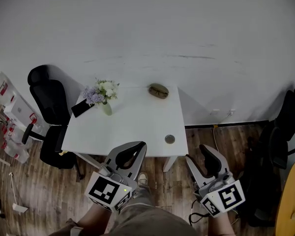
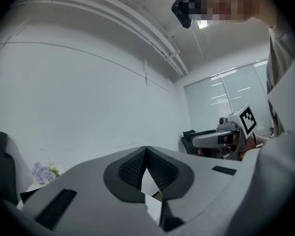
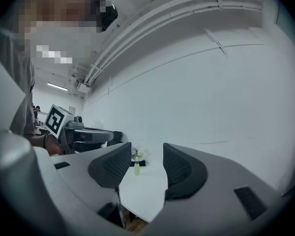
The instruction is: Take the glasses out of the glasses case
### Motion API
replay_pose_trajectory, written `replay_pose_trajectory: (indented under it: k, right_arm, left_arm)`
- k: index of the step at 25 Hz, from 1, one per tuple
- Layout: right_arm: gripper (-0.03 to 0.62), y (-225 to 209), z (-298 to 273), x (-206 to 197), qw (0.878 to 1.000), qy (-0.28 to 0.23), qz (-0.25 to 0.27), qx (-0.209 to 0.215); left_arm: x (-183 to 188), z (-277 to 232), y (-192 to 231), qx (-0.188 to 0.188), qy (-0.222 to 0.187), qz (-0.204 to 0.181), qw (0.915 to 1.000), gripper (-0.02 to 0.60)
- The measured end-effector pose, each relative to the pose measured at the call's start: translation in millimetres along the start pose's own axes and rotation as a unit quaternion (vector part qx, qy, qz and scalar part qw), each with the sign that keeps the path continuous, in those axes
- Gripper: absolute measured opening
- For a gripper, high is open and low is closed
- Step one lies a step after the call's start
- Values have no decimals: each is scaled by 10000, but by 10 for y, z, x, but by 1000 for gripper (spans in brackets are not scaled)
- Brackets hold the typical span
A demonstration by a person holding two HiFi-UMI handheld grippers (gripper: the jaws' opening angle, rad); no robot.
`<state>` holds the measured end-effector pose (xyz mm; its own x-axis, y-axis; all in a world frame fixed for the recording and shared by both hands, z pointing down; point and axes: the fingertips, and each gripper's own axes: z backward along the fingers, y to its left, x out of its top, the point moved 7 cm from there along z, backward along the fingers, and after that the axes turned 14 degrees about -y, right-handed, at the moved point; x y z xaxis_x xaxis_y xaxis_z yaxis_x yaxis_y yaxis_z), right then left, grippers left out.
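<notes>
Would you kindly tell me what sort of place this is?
Most likely an office or workroom: a black swivel chair stands beside a plain white table on a wood-look floor, and the left gripper view shows windows with blinds.

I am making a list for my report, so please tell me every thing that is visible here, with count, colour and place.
table: 1, white, centre
glasses case: 1, brownish, table's far edge
vase of flowers: 1, purple and white, table's far left
flat object: 1, black, beside the vase
round disc: 1, grey, table's near right
office chair: 1, black, left of table
left gripper: 1, grey, shut, empty
right gripper: 1, grey, open, empty
</notes>
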<state>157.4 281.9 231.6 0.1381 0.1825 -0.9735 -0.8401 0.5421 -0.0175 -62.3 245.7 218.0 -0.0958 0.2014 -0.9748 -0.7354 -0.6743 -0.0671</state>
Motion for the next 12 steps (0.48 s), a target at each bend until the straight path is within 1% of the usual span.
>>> replay_pose_trajectory:
  k: [6,10,12]
  right_arm:
    - [218,-333,-891,-212,9996,244,-92,-50]
    - [218,-552,-1549,-480,9987,489,-161,-60]
    - [218,-660,-1859,-607,9980,598,-192,-65]
  left_arm:
    - [-180,-490,819,37,157,126,9998,15]
    - [-348,-775,1406,114,320,192,9992,15]
    - [-440,-928,1665,88,412,194,9989,15]
